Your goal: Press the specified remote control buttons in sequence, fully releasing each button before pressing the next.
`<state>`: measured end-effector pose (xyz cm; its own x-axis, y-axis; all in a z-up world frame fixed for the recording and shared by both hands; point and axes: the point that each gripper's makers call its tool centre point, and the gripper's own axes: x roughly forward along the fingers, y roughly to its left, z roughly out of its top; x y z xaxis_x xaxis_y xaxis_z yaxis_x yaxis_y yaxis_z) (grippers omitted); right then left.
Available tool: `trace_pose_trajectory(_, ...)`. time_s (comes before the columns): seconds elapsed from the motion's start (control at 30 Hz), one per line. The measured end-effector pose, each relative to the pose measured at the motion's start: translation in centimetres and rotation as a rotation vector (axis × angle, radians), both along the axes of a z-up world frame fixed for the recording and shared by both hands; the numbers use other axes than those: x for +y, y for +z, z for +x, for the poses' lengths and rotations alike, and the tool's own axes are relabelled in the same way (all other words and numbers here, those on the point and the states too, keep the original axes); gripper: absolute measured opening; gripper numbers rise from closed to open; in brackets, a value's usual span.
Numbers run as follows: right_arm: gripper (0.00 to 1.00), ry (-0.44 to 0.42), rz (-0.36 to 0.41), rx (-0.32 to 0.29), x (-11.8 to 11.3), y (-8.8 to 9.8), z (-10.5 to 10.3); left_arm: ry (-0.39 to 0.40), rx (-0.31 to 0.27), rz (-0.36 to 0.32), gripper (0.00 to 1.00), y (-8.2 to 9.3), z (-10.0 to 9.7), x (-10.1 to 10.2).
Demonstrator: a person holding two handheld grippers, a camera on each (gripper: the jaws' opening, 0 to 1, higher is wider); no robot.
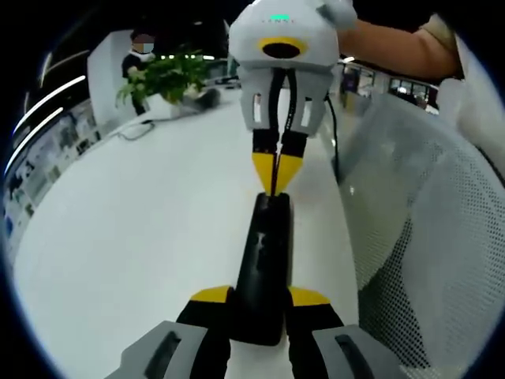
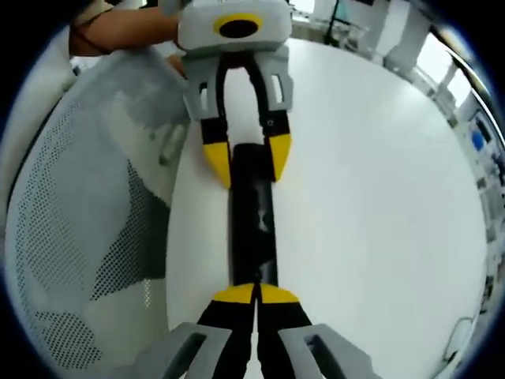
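A long black remote control [image 1: 267, 245] lies on the white table [image 1: 142, 237]. In the left gripper view my left gripper [image 1: 260, 297] grips its near end, one yellow fingertip on each side. My right gripper [image 1: 276, 172] reaches in from the top with its yellow tips shut together, and they rest on the remote's far end. In the right gripper view the right gripper [image 2: 256, 294] is shut, its joined tips touching the near end of the remote [image 2: 252, 229], and the left gripper [image 2: 247, 158] clamps the far end. I cannot make out the buttons.
A white mesh chair back [image 1: 426, 237] stands along the table's edge, close beside the remote [image 2: 87, 221]. A potted plant [image 1: 166, 75], a cable [image 1: 138, 130] and a person [image 1: 142, 47] are at the table's far end. A bare forearm [image 1: 394, 51] holds the right gripper.
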<state>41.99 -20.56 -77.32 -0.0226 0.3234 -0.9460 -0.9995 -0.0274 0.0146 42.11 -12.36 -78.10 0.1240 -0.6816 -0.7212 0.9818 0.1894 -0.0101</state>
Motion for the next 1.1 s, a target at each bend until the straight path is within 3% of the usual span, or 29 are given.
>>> trace_pose_trajectory(0.57, 0.0, -0.019, 0.011, -0.011, -0.1, 1.6, 0.1, 0.0, 0.0, -0.002, 0.25, 0.0, 0.0, 0.0)
trace_pose_trajectory(1.1, 0.0, 0.017, -0.005, -0.003, 0.9, 1.1, 0.0, -0.001, 0.002, -0.007, 0.25, -0.1, 0.1, 0.0)
